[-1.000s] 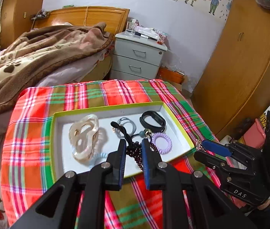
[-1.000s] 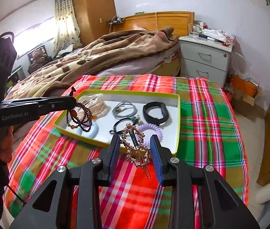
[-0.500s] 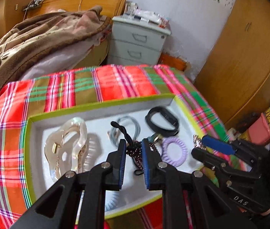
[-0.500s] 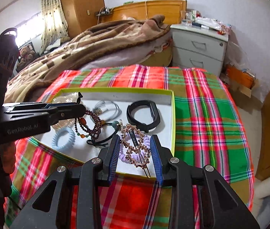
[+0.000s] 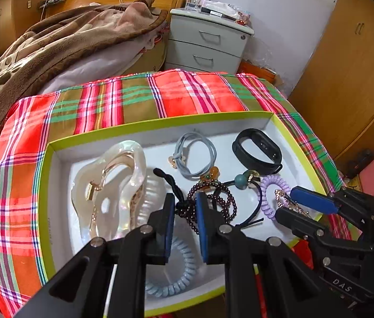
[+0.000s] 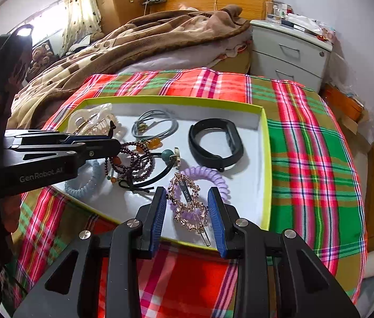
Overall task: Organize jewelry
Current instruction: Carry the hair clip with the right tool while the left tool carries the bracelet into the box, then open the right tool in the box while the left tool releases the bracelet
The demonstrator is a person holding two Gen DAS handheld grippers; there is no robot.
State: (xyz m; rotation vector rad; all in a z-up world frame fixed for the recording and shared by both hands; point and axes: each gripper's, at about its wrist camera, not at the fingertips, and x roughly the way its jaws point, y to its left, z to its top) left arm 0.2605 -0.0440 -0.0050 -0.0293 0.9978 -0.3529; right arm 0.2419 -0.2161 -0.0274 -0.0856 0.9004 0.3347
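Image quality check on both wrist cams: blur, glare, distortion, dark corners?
Left wrist view: sharp, strong fisheye bending of the wardrobe, black vignette in the corners, mild glare on the clear hair claw. Right wrist view: also sharp, window blown out at upper left, soft shadows under the black band in the tray.

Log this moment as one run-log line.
left gripper: shut on beaded bracelet | right gripper: shut on rhinestone hair clip | both over tray

The tray [image 5: 302,148] sits on the table [image 5: 134,100]; inside, the watch band [image 5: 257,149] lies right of the hair claw [image 5: 112,182].
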